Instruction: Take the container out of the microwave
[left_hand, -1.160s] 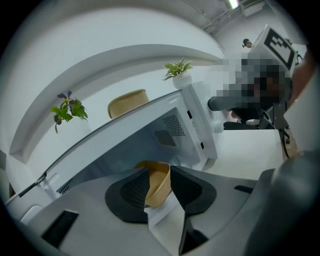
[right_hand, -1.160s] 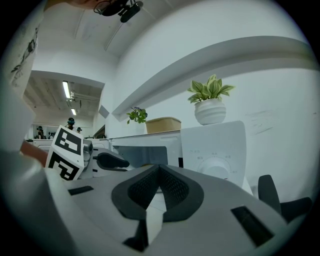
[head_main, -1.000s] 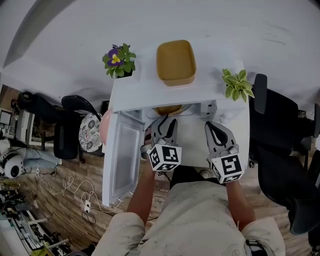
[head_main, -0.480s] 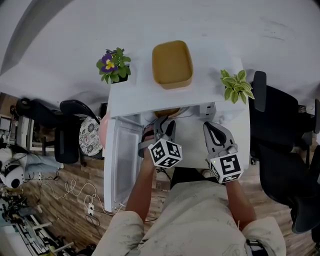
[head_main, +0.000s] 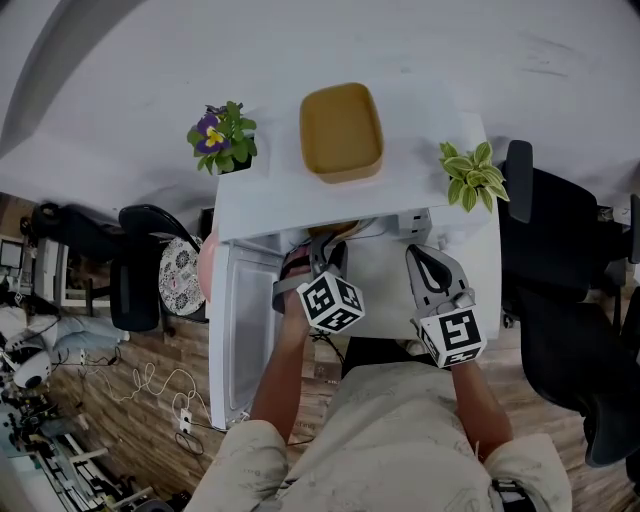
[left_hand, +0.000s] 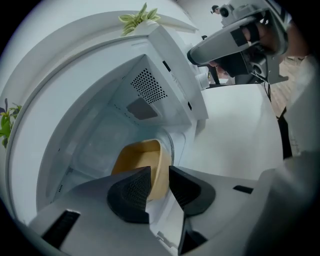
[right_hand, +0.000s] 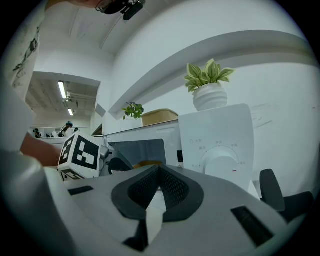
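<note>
Between left hand-held gripper's (left_hand: 159, 174) closing jaws stands container (left_hand: 134, 159).

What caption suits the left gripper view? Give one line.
Left claw closing over the yellow container's wall inside the open microwave.

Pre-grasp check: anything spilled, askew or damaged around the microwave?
Nothing stands out. The tan container sits upright inside the open microwave; the second container, flowering plant and leafy plant on top stand upright, no spills visible.
</note>
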